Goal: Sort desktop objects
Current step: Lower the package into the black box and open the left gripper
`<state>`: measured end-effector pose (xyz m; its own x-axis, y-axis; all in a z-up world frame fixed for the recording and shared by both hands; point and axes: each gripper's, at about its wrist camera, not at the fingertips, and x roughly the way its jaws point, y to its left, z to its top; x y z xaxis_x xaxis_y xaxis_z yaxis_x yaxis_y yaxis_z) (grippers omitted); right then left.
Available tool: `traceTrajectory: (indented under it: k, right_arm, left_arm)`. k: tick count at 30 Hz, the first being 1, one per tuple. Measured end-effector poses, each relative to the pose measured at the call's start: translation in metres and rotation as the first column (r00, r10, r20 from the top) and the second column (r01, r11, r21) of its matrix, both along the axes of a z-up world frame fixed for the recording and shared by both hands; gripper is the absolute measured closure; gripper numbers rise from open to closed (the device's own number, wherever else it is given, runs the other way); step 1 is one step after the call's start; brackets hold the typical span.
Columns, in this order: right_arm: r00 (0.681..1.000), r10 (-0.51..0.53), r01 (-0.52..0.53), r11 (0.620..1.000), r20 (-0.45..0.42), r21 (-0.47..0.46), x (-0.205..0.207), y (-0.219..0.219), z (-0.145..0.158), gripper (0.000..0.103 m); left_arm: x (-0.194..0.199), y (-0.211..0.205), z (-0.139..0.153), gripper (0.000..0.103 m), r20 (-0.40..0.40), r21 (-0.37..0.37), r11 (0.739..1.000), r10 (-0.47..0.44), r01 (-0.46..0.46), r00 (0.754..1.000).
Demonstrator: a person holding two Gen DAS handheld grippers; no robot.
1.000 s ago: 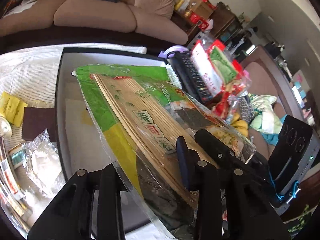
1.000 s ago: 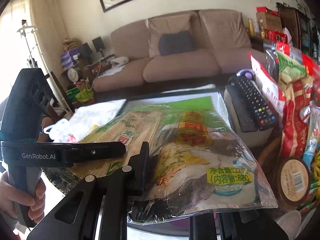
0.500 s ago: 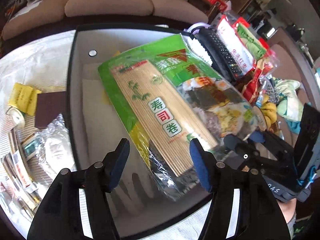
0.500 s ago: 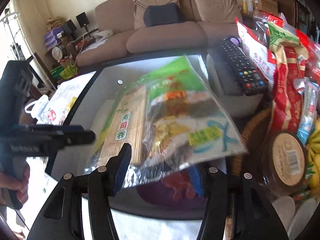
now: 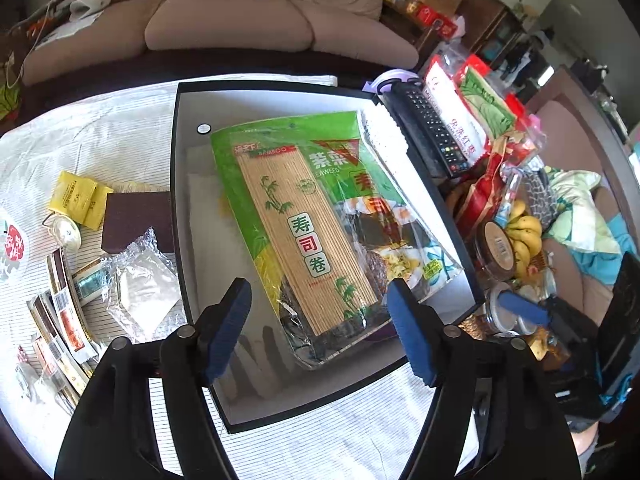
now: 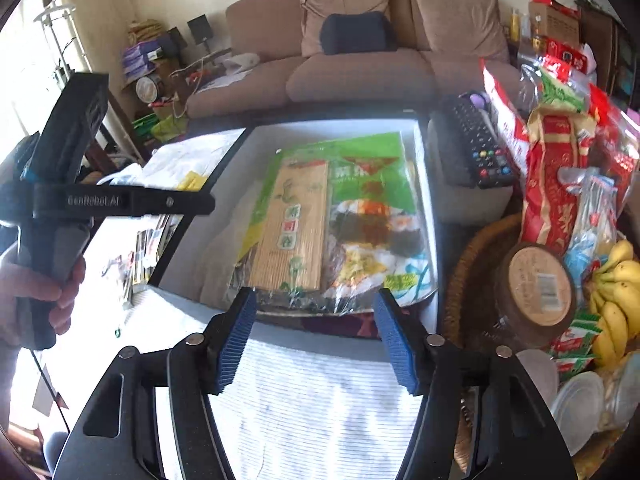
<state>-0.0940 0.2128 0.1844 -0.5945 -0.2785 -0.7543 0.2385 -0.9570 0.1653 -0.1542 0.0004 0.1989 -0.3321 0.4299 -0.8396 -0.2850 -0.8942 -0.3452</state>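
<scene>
A green sushi kit bag with a bamboo mat and seaweed [image 5: 320,216] lies inside the open black-rimmed white box [image 5: 188,240]; it also shows in the right wrist view [image 6: 332,224], in the box [image 6: 424,184]. My left gripper [image 5: 320,320] is open and empty, just short of the bag's near end. My right gripper [image 6: 314,336] is open and empty above the box's near edge. The left gripper's body [image 6: 72,176] shows in the right wrist view, held in a hand.
Yellow sachets [image 5: 78,200], a dark brown pad [image 5: 136,216], a clear wrapped packet [image 5: 140,284] and flat packets [image 5: 60,320] lie left of the box. A remote [image 5: 432,132], snack bags [image 6: 556,184], bananas [image 6: 616,296] and a round tub [image 6: 536,284] crowd the right.
Both grippers have opened and let go of the sushi kit bag, which dropped flat into the box. Both grippers have pulled back toward the near edge.
</scene>
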Motion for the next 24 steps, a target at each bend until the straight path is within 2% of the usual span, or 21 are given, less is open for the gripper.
traceTrajectory:
  k: [4,8,11,15,18,20,22,24]
  right_arm:
    - [1.000,-0.007,0.008,0.999,0.020,-0.035,-0.034,0.007,0.000,0.036]
    - [0.992,-0.003,0.008,0.999,0.125,-0.042,-0.080,0.004,-0.025,0.036]
    - [0.978,-0.007,0.001,1.000,0.210,0.027,-0.104,-0.004,-0.052,0.036]
    - [0.954,0.030,-0.086,0.981,0.298,0.175,-0.111,-0.023,-0.084,0.035]
    - [0.938,0.059,-0.152,0.955,0.342,0.253,-0.106,-0.038,-0.093,0.025]
    - [0.924,0.090,-0.189,0.952,0.371,0.240,-0.102,-0.043,-0.094,0.024]
    - [0.908,0.124,-0.201,0.967,0.401,0.157,-0.101,-0.043,-0.093,0.025]
    - [0.915,0.119,-0.186,0.973,0.385,0.139,-0.098,-0.041,-0.088,0.025]
  left_arm:
    - [-0.003,0.001,-0.007,0.027,0.017,0.024,1.000,0.010,-0.010,1.000]
    - [-0.013,-0.003,-0.012,0.026,0.032,0.092,0.995,0.031,-0.034,0.999]
    - [-0.020,-0.003,-0.014,0.026,0.029,0.098,0.994,0.037,-0.039,0.999]
    - [-0.028,-0.005,-0.018,0.025,0.026,0.108,0.993,0.040,-0.042,0.999]
    - [-0.027,-0.012,-0.017,0.025,0.011,0.121,0.991,0.056,-0.057,0.998]
    - [-0.023,-0.016,-0.016,0.025,-0.002,0.129,0.989,0.067,-0.066,0.998]
    - [-0.016,-0.021,-0.015,0.021,-0.011,0.137,0.988,0.072,-0.070,0.997]
    - [-0.006,-0.028,-0.014,0.019,-0.025,0.147,0.986,0.081,-0.076,0.996]
